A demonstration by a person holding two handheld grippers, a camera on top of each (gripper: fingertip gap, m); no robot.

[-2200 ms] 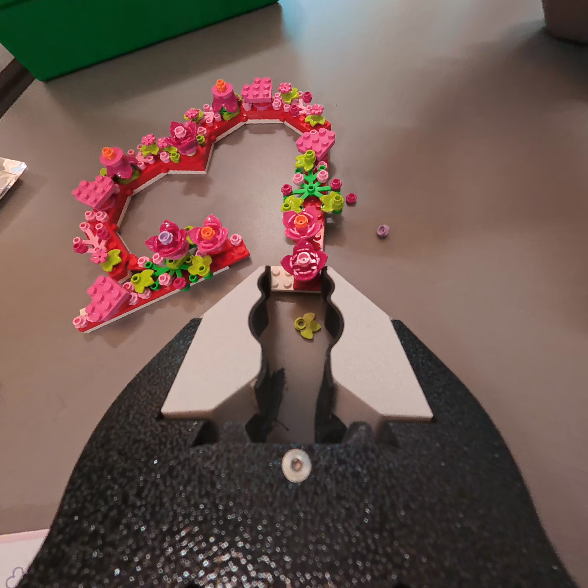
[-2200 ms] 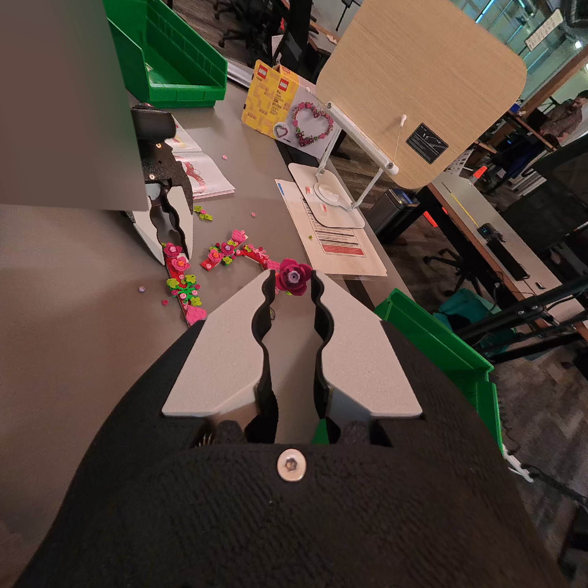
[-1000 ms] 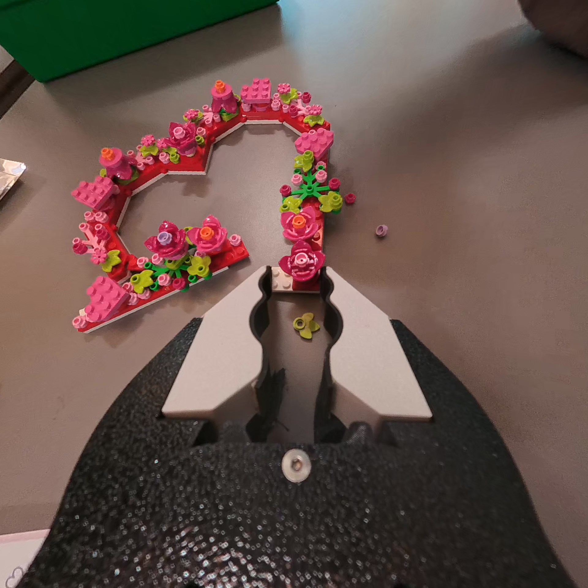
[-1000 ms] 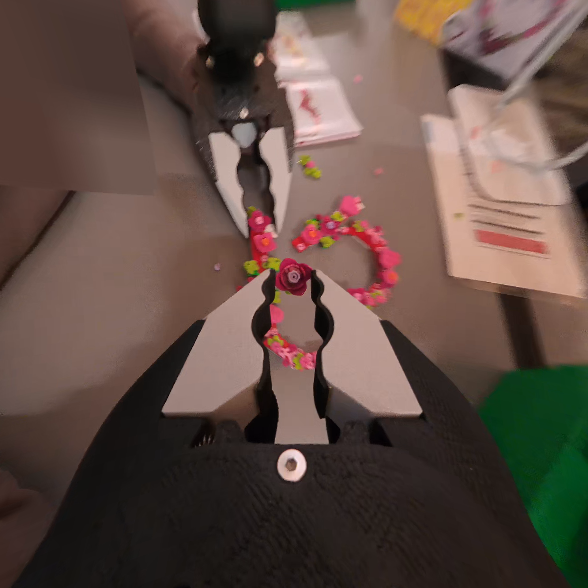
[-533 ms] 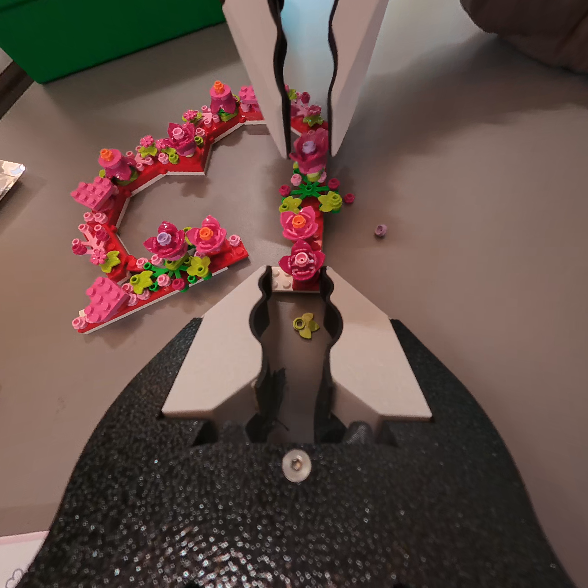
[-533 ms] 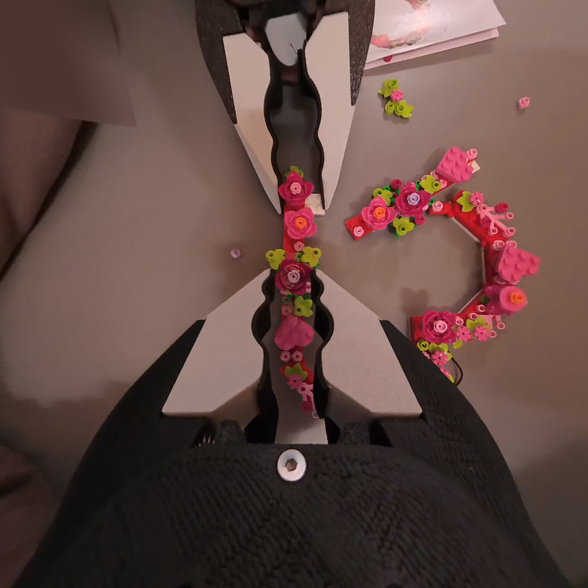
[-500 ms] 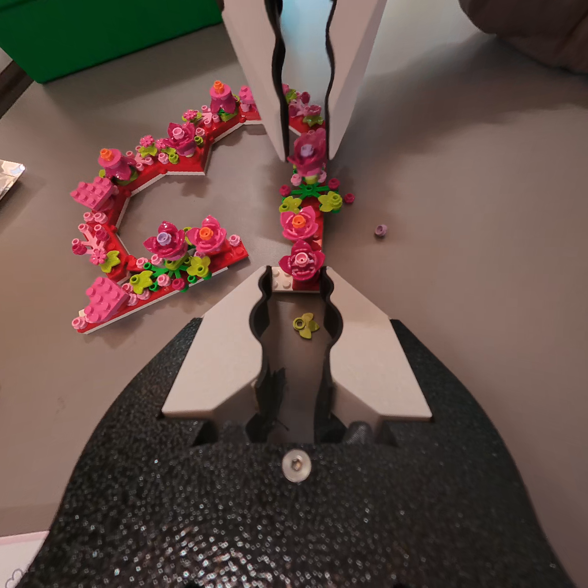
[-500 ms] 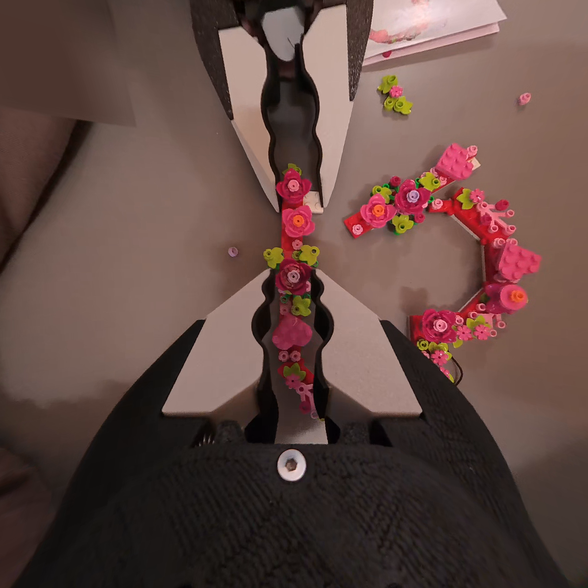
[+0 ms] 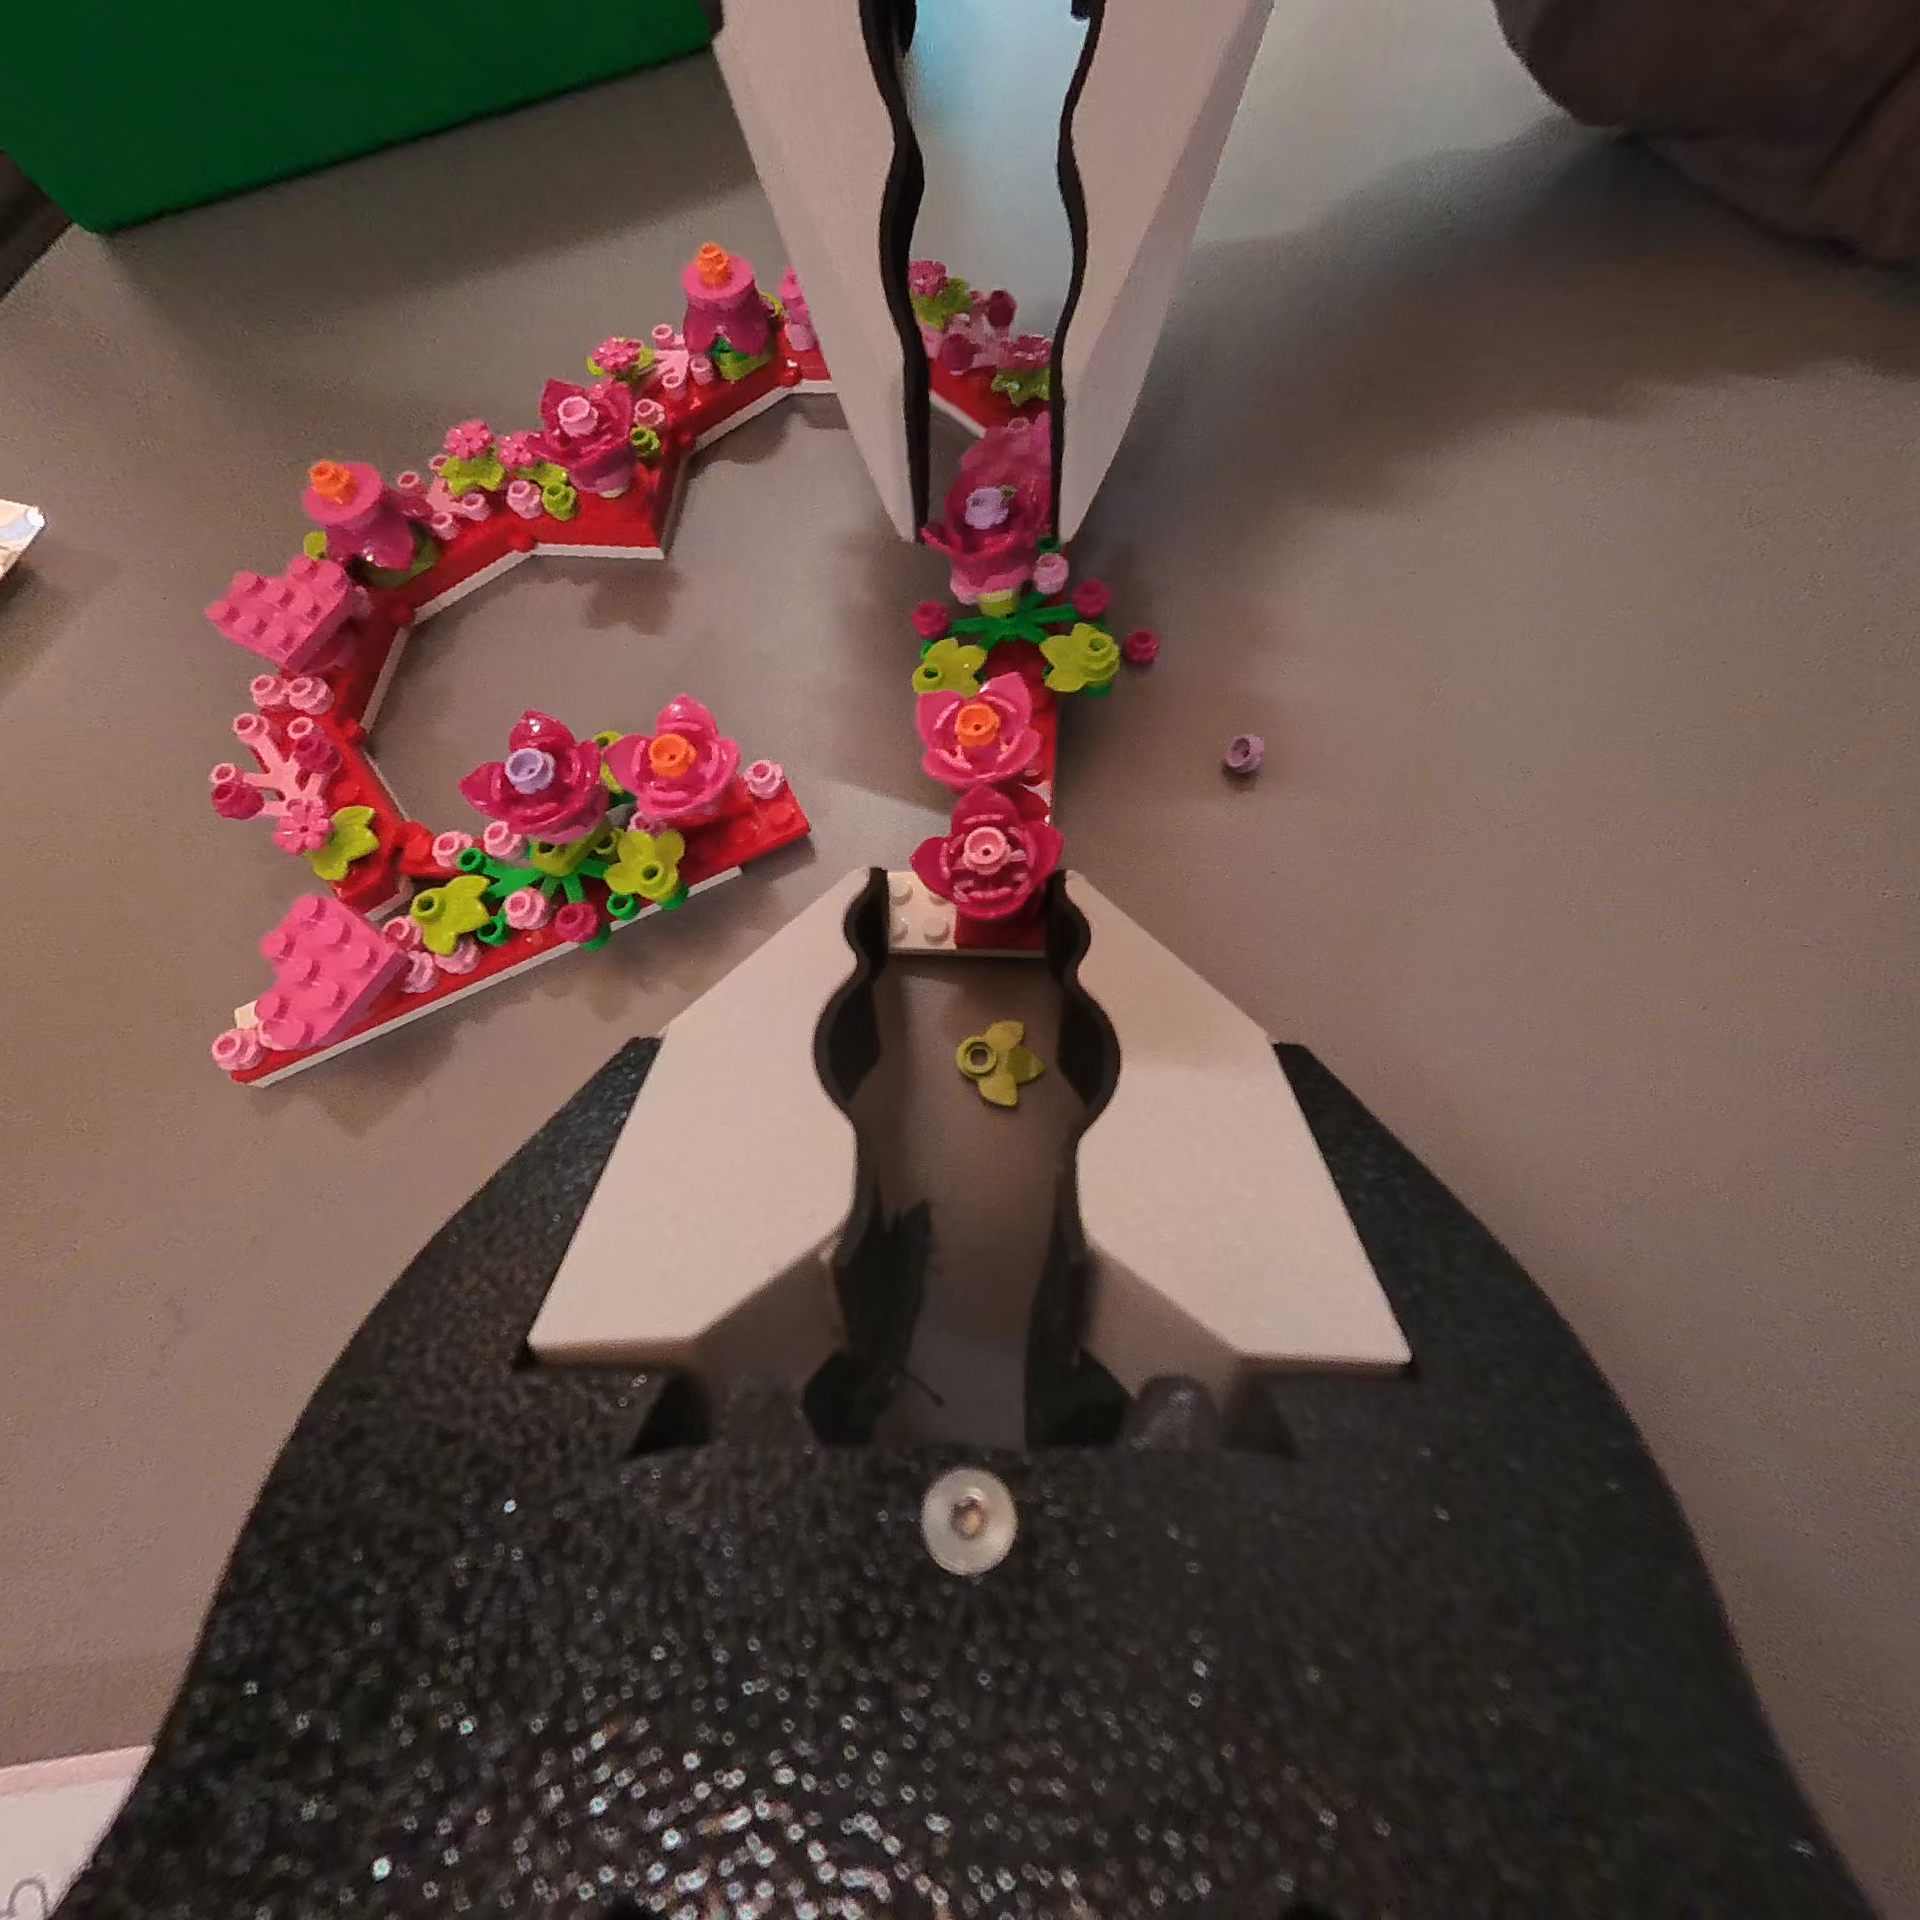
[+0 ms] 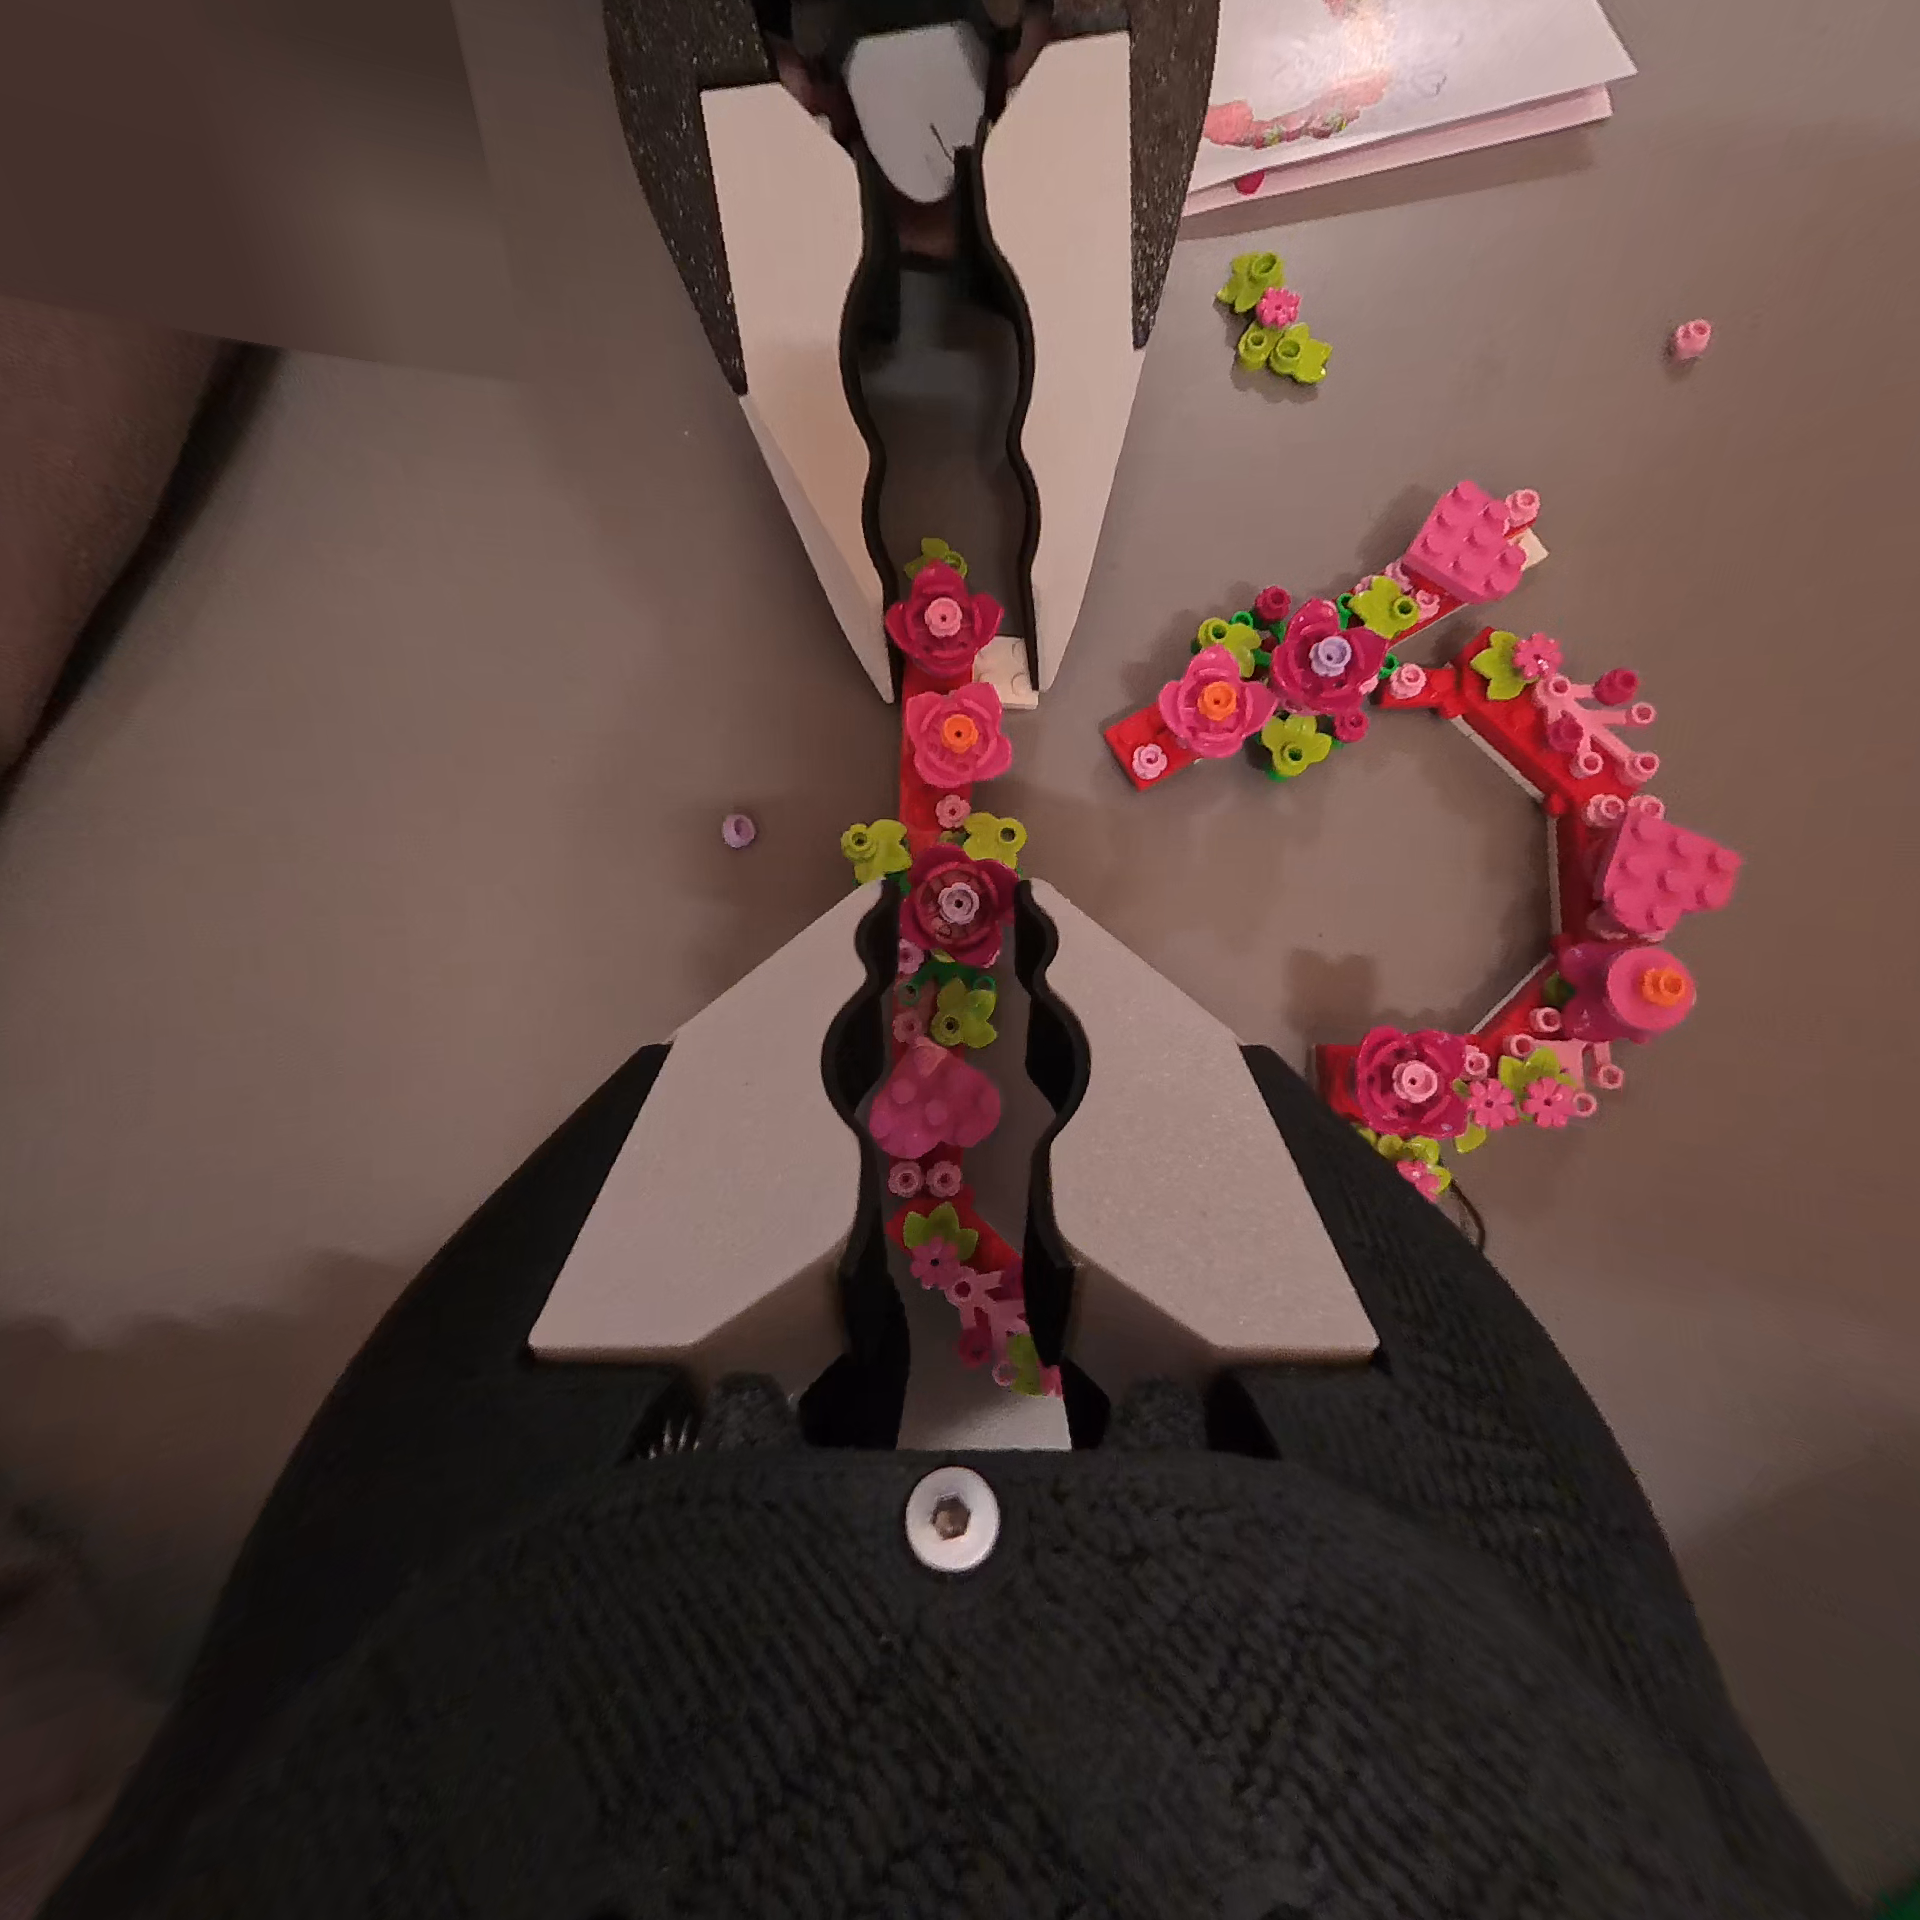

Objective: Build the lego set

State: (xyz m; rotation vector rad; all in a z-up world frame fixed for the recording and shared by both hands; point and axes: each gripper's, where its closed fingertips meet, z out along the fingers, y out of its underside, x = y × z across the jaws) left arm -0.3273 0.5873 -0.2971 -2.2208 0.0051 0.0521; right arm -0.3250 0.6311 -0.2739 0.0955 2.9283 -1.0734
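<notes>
1. Currently the right gripper point(image 10: 954, 894) pinches a dark magenta plastic rose with a lilac centre stud point(image 10: 956, 902) between its tips, directly over the straight arm of the red heart-shaped brick frame point(image 9: 540, 540).
2. Left gripper point(image 9: 966, 904), jaws narrowed, clamps that arm's near end, just ahead of its tips beside a white corner plate point(image 9: 920, 914).
3. Judgement: press straight down, studs aligned; keep the left clamp firm.
4. Pose: the grippers face each other, tips angled down at the grey table point(image 9: 1507, 935).
</notes>
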